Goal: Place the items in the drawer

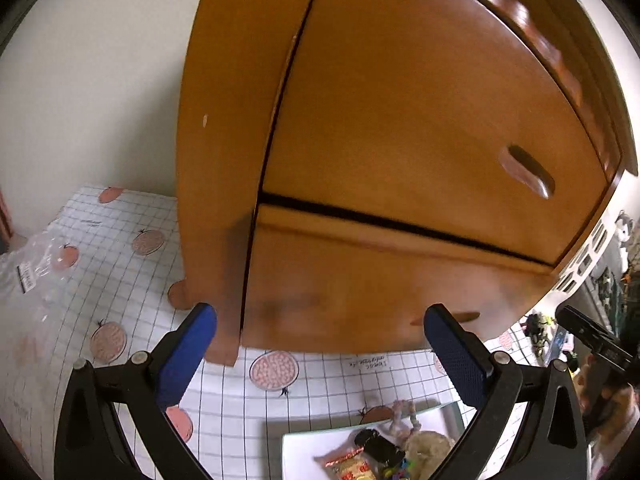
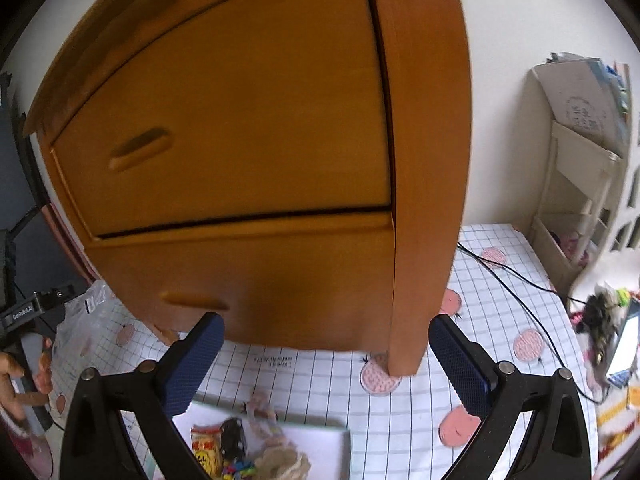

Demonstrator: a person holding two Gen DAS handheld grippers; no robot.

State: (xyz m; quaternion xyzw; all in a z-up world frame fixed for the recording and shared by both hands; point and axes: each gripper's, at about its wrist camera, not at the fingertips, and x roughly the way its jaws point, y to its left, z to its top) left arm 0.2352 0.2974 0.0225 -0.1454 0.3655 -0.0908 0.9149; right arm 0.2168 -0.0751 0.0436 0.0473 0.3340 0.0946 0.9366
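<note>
Nearest my left lens is my left hand-held gripper (image 1: 320, 344), blue pads (image 1: 188, 352) spread wide with nothing between them, hovering at the bottom of the frame. Just beyond, low centre, sits the white tray (image 1: 304, 440) on the checked counter (image 1: 120, 240), loaded with the items: a snack packet (image 1: 348, 466), a small black thing (image 1: 380, 446) and a rope toy (image 1: 404, 420). I'd say the tray is parked right before the wooden cabinet (image 1: 400, 120) so each piece is a short carry. Both drawers look shut, the lower drawer (image 1: 360, 280) just ahead of my fingers with its handle (image 1: 448, 317) at right. Moving right, my right hand-held gripper (image 2: 326, 344) is equally wide apart and empty, tray (image 2: 320, 440) at lower left, lower drawer's handle (image 2: 194, 300) just above my left pad. Opening a drawer comes first, I reckon.
</note>
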